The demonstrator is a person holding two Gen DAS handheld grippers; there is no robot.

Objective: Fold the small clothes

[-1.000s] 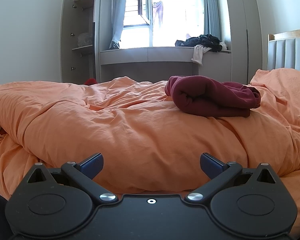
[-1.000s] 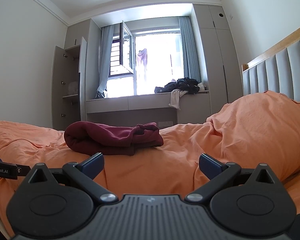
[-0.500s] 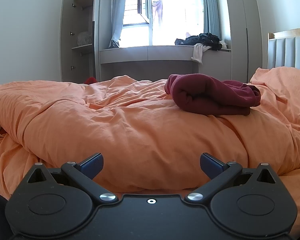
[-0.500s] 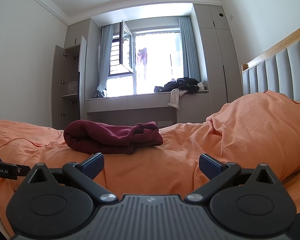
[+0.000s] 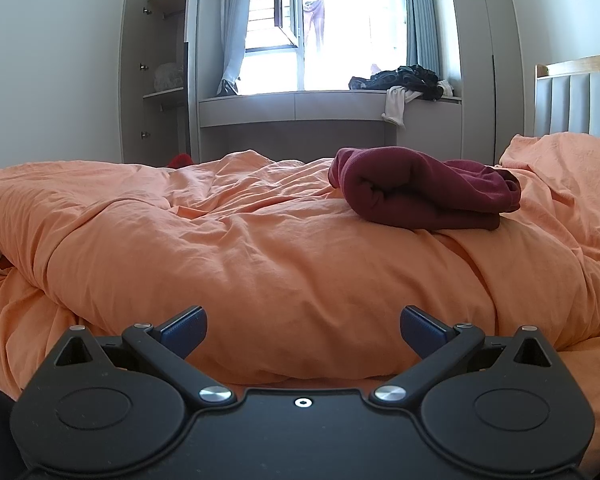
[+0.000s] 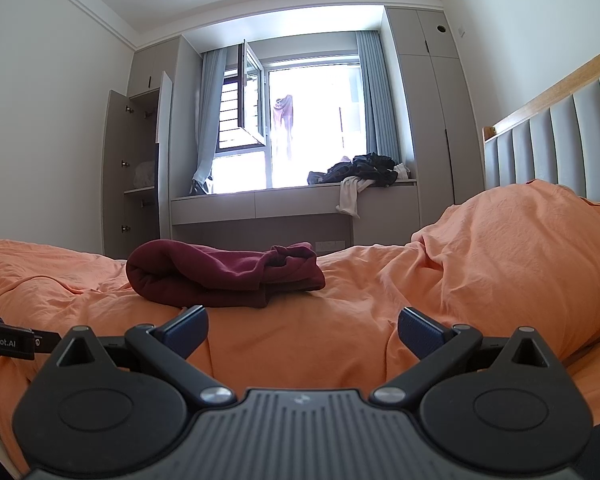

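Maroon garment (image 5: 424,192) folded on duvet (image 5: 260,248), both jaws wide

I see a rumpled orange duvet (image 5: 260,264) covering the bed. Beyond it, a window seat (image 5: 300,106) carries a heap of dark clothes (image 5: 400,78), with a white garment (image 5: 396,104) hanging over its edge. To the left, an open wardrobe (image 5: 160,80). To the right, a grey padded headboard (image 6: 560,136).

Home bedroom: rumpled orange duvet (image 5: 260,264) over bed, grey padded headboard with wooden rail (image 6: 560,136), open grey built-in wardrobe (image 6: 136,172), curtained window (image 6: 312,124), window seat strewn with dark clothes (image 6: 360,172).
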